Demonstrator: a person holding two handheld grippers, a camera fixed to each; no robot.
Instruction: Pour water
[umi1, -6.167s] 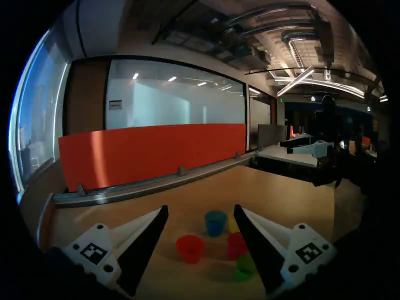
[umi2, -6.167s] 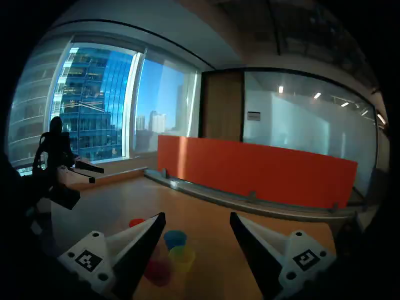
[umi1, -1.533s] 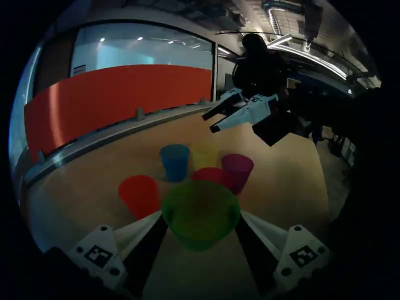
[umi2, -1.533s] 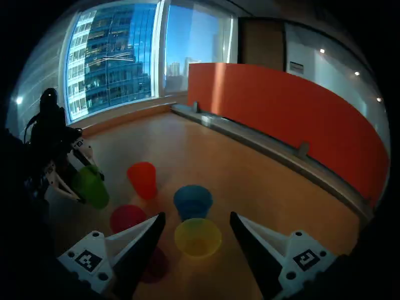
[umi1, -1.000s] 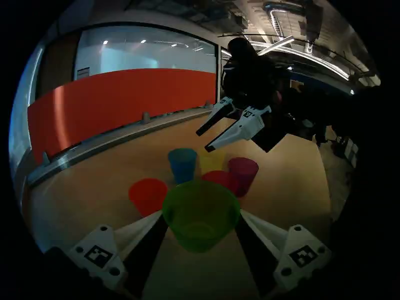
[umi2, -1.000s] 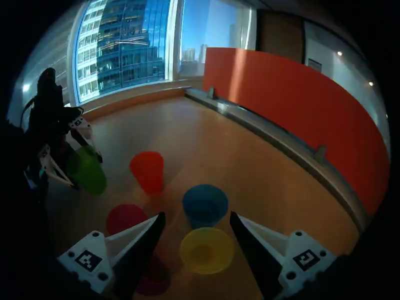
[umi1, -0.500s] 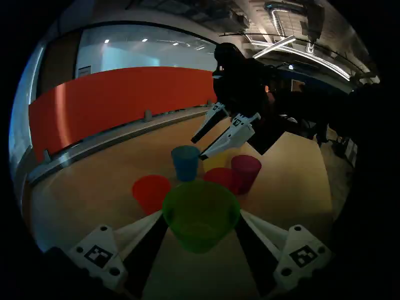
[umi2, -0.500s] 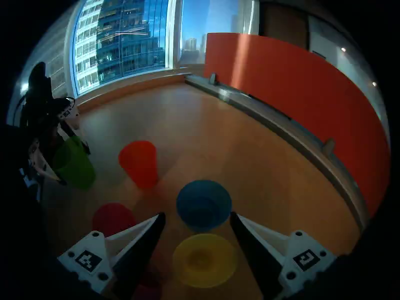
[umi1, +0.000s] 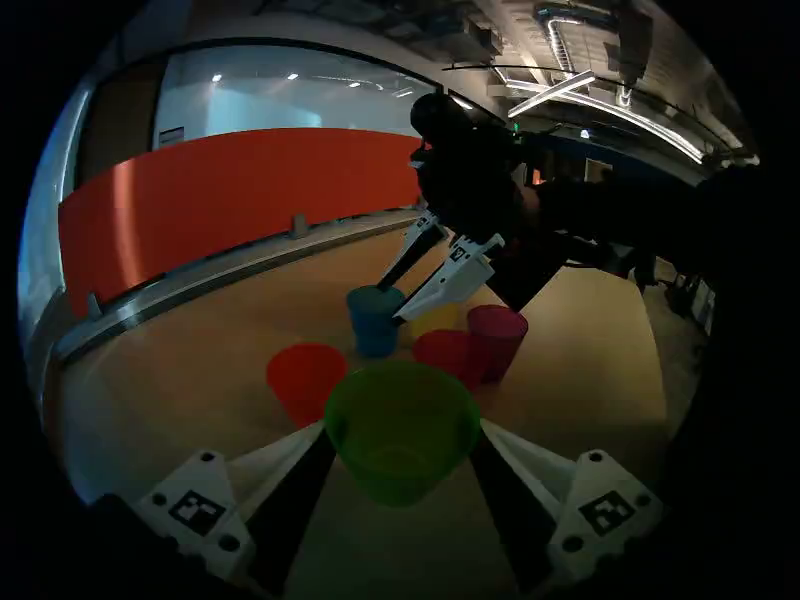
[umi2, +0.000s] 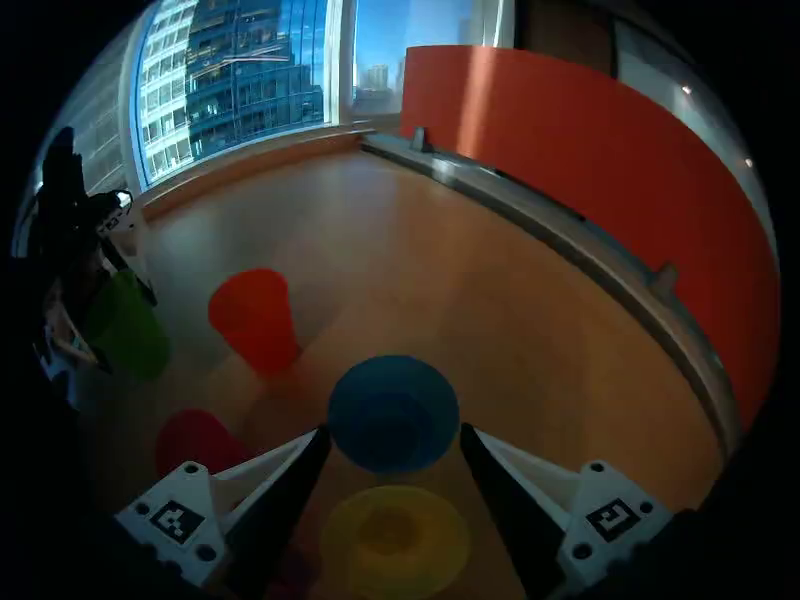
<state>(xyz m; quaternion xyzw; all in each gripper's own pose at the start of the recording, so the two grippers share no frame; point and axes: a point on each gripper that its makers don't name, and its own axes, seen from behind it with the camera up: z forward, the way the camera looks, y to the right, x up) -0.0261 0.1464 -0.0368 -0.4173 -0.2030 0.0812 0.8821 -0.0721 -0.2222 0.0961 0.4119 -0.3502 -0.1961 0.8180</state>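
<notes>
Left claw (umi1: 400, 428) gripping green cup (umi1: 402, 455); right claw (umi2: 392, 430) open, wooden table (umi2: 450, 270), orange partition (umi2: 600, 130)

- Nothing legible anywhere right now.
- Small wall sign (umi1: 172, 136), up by the orange panel (umi1: 240, 205): too tiny to read.
- Black-and-white square markers (umi1: 190, 507): patterns, no letters.
</notes>
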